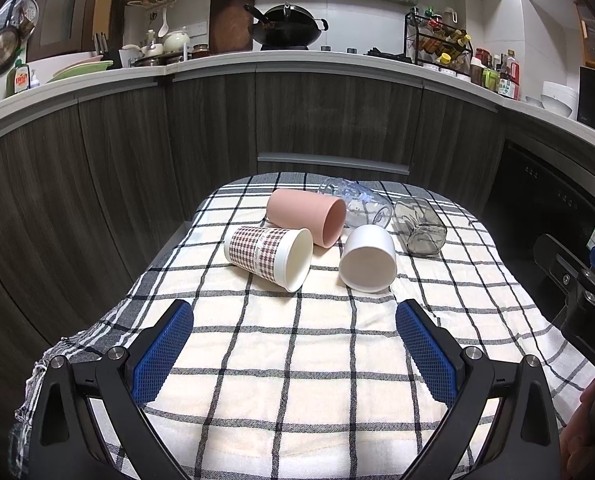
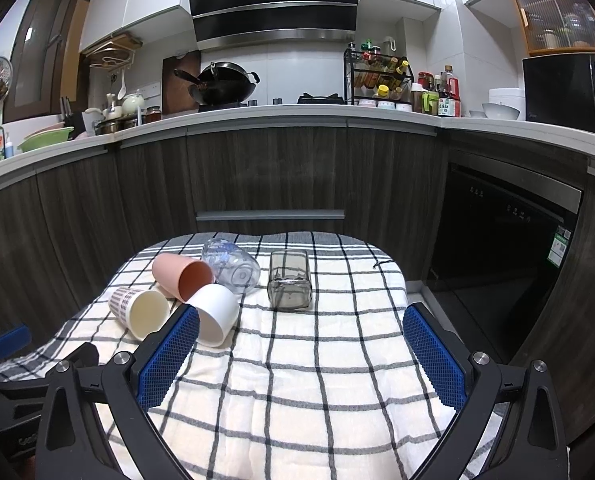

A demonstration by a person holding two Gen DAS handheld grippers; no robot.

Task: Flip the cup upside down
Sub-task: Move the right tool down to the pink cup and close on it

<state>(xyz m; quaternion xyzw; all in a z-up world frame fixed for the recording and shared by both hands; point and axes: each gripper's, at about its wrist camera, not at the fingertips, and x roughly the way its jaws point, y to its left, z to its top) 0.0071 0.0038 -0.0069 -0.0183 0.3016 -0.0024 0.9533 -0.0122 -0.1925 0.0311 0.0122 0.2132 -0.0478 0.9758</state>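
Note:
Several cups lie on their sides on a checked cloth (image 1: 297, 360): a plaid paper cup (image 1: 267, 256) (image 2: 139, 312), a pink cup (image 1: 307, 216) (image 2: 183, 276), a white cup (image 1: 368, 258) (image 2: 215, 314), a clear glass (image 1: 357, 202) (image 2: 231, 266) and a grey square glass (image 1: 419, 226) (image 2: 289, 280). My left gripper (image 1: 295, 312) is open and empty, in front of the paper and white cups. My right gripper (image 2: 301, 320) is open and empty, its left finger (image 2: 169, 360) beside the white cup.
The cloth (image 2: 317, 380) covers a small table whose far edge meets dark wood cabinets (image 1: 217, 132). A dishwasher front (image 2: 497, 264) stands to the right. The right gripper's body (image 1: 589, 300) shows at the right edge of the left wrist view.

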